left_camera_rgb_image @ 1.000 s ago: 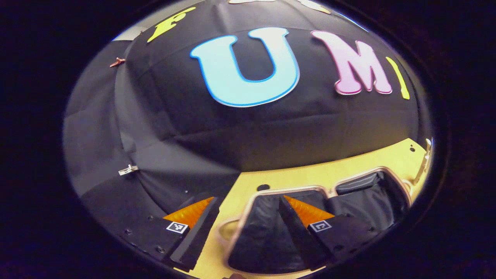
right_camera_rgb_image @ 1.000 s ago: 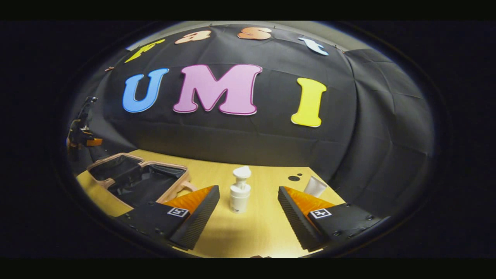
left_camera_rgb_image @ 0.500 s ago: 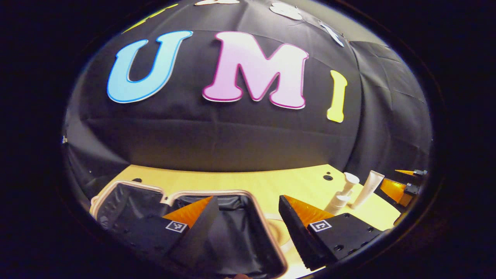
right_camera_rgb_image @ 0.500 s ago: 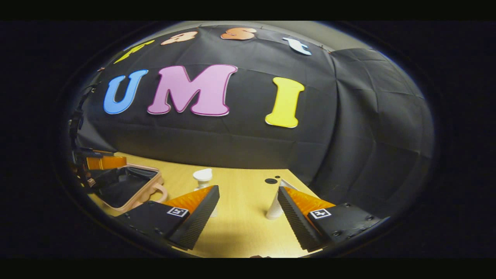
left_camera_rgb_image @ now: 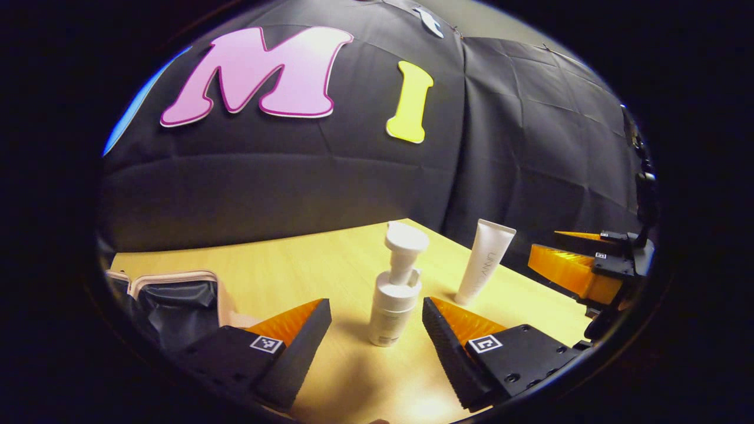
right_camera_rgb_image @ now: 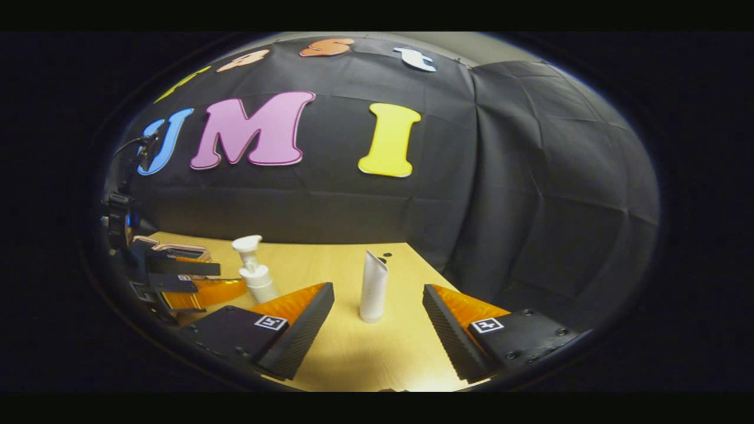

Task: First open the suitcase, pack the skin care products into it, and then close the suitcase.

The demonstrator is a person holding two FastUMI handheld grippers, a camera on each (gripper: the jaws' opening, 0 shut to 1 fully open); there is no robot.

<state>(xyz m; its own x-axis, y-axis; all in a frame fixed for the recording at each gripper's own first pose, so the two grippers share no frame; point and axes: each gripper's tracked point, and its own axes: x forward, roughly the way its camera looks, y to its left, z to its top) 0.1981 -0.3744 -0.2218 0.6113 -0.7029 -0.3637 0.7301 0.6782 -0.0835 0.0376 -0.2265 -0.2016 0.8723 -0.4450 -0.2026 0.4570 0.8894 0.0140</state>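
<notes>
The suitcase (left_camera_rgb_image: 177,294) lies open on the wooden surface (left_camera_rgb_image: 294,265), off beyond the left gripper's (left_camera_rgb_image: 377,330) own left finger, its dark lining showing; nothing is packed in the part that shows. Both sets of fingers are spread wide and hold nothing.

The white foam pump bottle (left_camera_rgb_image: 396,288) stands upright just ahead of the left gripper, squarely between the two fingers but not yet inside them. The white tube (right_camera_rgb_image: 373,287) stands cap-down ahead of the right gripper (right_camera_rgb_image: 377,330), likewise centred in the gap. In the left gripper view the tube (left_camera_rgb_image: 485,260) stands past the right finger, near the bottle and apart from it.

The step in hand looks like reaching for the two products. To do it well, each gripper should push straight forward so its item sits deep between the fingers before closing. The bottle is best taken on its wide body, below the pump neck. The tube is tall on a narrow base and likely tips easily, so close low and evenly, without nudging it with one finger first.
</notes>
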